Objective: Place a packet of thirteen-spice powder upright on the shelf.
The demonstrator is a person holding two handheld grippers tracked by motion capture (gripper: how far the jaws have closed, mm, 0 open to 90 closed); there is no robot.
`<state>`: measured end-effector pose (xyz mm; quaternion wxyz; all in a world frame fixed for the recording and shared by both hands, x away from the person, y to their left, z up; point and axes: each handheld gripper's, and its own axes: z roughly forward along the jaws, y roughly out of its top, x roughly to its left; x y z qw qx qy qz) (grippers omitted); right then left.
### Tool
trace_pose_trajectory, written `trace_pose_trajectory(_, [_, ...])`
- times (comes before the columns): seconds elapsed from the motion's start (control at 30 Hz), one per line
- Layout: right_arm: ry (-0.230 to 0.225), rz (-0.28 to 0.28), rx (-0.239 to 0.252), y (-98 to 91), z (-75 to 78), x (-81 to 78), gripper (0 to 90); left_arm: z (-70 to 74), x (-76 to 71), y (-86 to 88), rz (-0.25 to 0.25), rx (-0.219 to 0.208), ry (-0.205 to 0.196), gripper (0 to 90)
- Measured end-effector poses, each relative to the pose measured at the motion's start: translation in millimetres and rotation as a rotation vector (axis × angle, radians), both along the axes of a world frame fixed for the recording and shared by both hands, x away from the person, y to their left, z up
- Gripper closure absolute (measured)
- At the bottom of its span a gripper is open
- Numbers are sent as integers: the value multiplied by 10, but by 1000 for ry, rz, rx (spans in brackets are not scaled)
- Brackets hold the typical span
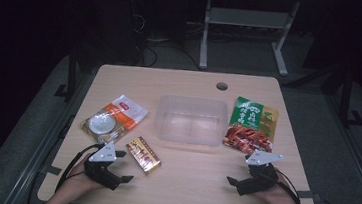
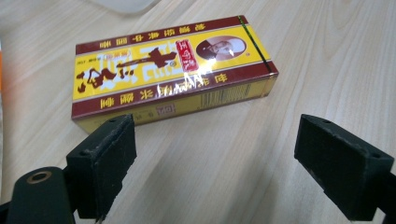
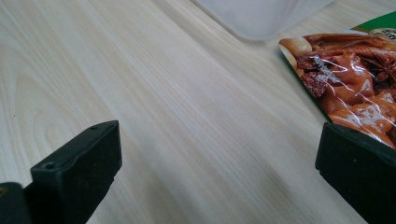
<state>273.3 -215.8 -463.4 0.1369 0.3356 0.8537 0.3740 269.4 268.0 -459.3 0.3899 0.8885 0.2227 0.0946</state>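
While both grippers wait near the table's front edge, the left gripper (image 1: 121,166) hangs wide open and empty, just short of the yellow box (image 2: 173,70) lying flat ahead. Right gripper (image 1: 242,169), equally wide and empty, sits beside the food pouch (image 1: 252,125). Box looks light, stiff, glossy; its long sides seem best. Beyond sits the clear tub (image 1: 190,120).

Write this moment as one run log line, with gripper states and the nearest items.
left gripper: open, empty, near yellow box | right gripper: open, empty, near green food pouch | clear bin: empty, table centre
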Motion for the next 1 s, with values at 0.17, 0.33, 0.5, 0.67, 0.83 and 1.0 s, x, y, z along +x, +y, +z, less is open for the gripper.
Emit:
trace_pose_trajectory(0.17, [-2, -12, 4, 1, -1, 20, 2, 32, -13, 10, 1, 0, -2, 132])
trace_pose_trajectory(0.33, [5, -12, 7, 11, 4, 4, 2, 131, -10, 35, 18, -33, 6, 258])
trace_pose_trajectory(0.5, [12, -15, 11, 11, 3, 0, 2, 234, 74, 45, 37, -53, 15, 427])
trace_pose_trajectory(0.67, [12, -8, 5, 22, -1, -19, 2, 304, 186, 32, 50, -49, 29, 625])
trace_pose_trajectory(0.83, [7, -11, 5, 18, -1, -9, 2, 378, 307, -19, 75, -22, 45, 847])
trace_pose_trajectory(1.0, [9, -8, 3, 29, 0, -11, 2, 406, 439, -76, 92, -8, 46, 896])
